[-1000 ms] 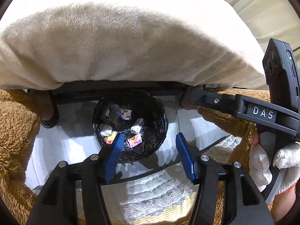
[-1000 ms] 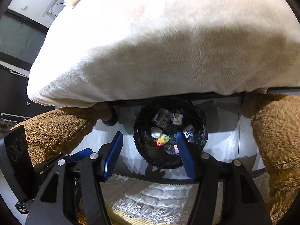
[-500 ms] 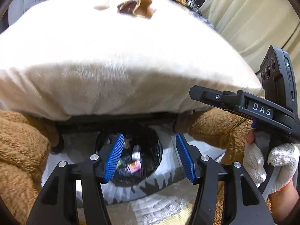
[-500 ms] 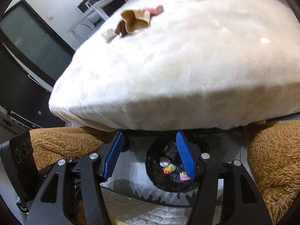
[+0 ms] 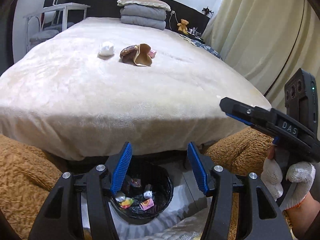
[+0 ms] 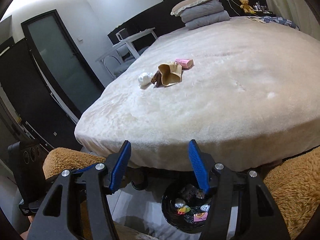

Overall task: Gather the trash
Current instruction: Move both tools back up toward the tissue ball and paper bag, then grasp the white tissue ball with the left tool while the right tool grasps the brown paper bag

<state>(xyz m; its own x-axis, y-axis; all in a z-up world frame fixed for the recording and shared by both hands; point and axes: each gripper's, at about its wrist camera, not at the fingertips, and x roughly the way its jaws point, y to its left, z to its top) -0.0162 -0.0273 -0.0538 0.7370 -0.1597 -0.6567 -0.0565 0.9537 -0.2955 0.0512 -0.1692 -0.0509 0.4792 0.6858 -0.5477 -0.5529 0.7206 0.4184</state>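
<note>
While we hold the left gripper (image 5: 159, 168) and right gripper (image 6: 159, 165) released and empty, the right's jaws having just widened, a crumpled tan paper bag (image 5: 142, 55) lies on the cream bed (image 5: 120, 92), beyond the black-lined bin (image 5: 160, 208).

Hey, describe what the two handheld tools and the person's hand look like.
Both tools are black, with silver bolts and ribbed blue pads: the left tool, the right tool. The right one's side reads "DAS" beneath a black camera block with a green light. The hand wears a white knit glove.
</note>
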